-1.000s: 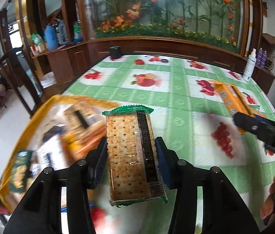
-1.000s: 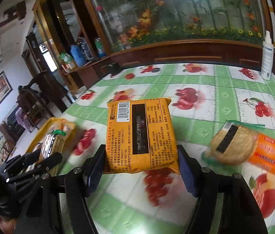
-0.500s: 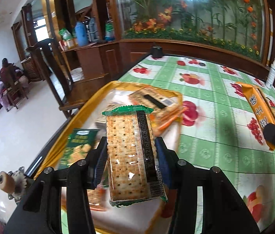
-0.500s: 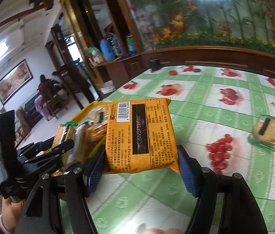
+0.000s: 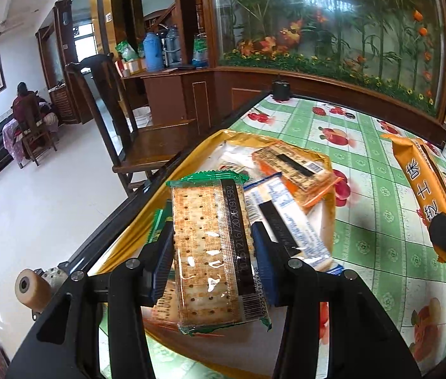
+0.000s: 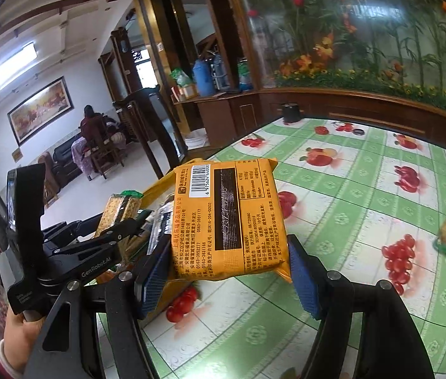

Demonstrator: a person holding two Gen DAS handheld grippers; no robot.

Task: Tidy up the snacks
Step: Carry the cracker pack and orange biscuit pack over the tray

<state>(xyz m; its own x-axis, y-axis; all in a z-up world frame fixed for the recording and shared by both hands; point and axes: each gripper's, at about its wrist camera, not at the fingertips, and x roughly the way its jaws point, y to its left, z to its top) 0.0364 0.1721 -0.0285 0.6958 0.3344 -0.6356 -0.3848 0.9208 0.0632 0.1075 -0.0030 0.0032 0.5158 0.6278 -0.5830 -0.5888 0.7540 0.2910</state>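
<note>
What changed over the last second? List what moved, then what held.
Both tools swung left, from over the open tablecloth toward the yellow tray at the table's left edge. The left tool now holds its cracker pack above the snacks in the tray; the right tool brings the orange packet alongside. Both grips stayed shut; nothing was released.

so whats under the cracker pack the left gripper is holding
The yellow tray, with a blue-white packet and a green packet beside the cracker pack. Directly beneath is covered.
</note>
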